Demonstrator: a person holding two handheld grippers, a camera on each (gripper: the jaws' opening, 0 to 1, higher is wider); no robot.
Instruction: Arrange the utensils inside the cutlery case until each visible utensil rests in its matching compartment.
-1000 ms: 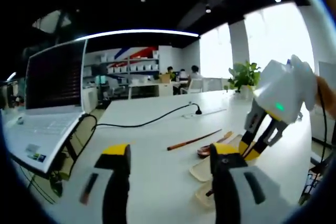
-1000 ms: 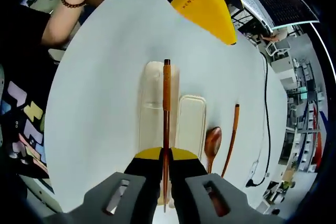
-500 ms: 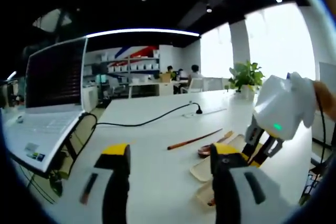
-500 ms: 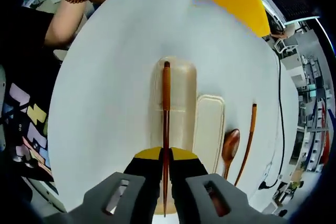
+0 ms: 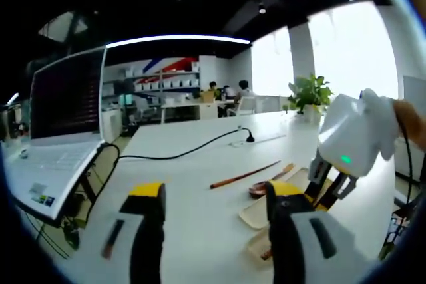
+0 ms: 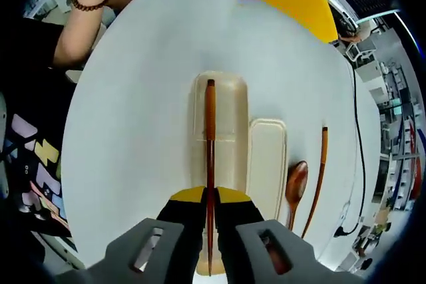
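A chopstick [image 6: 210, 157] is clamped by the right gripper [image 6: 208, 207] over the case [image 6: 220, 131]; the left gripper [image 5: 216, 197] is held wide open, empty.

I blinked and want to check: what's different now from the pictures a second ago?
The right gripper, still shut on the long brown wooden chopstick, has carried it from the edge of the open beige cutlery case to along its middle. Nothing was let go. The beige lid, wooden spoon and second brown chopstick stayed put on the white table; the left gripper stayed open.
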